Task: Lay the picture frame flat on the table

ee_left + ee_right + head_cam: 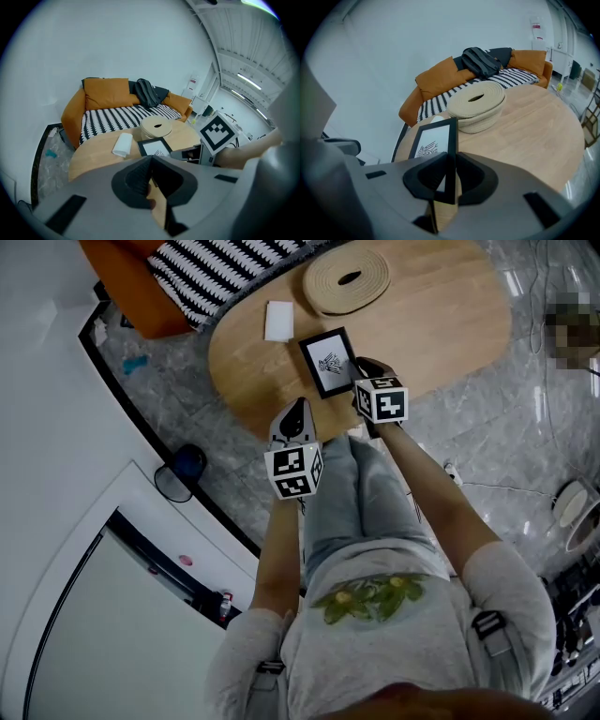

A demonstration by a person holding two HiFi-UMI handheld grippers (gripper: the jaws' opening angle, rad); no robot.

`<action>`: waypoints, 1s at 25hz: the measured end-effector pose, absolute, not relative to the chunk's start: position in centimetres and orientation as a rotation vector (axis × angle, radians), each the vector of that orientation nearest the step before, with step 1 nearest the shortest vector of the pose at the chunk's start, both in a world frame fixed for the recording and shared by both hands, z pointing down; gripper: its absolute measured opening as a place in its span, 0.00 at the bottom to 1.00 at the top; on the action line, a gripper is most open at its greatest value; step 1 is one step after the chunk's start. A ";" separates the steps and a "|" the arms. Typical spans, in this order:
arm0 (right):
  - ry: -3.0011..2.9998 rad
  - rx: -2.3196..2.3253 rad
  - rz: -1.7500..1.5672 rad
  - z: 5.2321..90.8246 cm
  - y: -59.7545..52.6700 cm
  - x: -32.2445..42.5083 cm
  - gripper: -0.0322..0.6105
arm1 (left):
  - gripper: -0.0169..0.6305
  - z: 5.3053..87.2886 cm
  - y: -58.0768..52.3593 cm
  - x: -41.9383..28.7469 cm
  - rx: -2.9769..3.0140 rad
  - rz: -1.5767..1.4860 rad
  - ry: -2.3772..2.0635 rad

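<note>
Frame (327, 361): standing tilted on table (450, 324), just on my side of basket (347, 278), long side running toward basket.
My right gripper (360, 369): clamped on frame's right edge.
My left gripper (294, 414): jaws together, empty, farther from basket, at table's edge.

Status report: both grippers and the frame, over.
Left gripper shut, empty, at table's near edge. Right gripper shut on picture frame edge; frame on wooden table. Rope basket, white cloth beyond it, not touching.
</note>
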State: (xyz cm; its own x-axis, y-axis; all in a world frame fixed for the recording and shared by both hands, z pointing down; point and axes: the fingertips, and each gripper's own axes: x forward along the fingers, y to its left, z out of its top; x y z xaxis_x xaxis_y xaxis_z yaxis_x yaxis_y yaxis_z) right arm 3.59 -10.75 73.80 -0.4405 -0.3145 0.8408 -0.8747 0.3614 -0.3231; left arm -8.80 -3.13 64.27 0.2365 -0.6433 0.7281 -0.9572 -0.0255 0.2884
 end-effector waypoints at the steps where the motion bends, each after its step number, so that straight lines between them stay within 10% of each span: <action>1: -1.933 1.027 1.040 74.1 -10.8 3.6 0.16 | 0.05 64.3 -3.2 -8.9 1.748 0.523 -1.486; 25: -1.909 0.901 0.994 80.5 -10.7 2.2 0.16 | 0.05 66.6 -4.5 -9.6 1.718 0.549 -1.435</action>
State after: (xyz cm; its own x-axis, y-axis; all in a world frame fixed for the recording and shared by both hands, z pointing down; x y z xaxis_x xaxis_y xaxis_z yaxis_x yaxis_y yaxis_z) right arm 2.17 -10.71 80.48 -0.4387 -0.2264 0.8697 -0.8424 0.4407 -0.3102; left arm -9.61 -4.49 66.59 0.2584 -0.5982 0.7586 -0.9517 -0.0229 0.3062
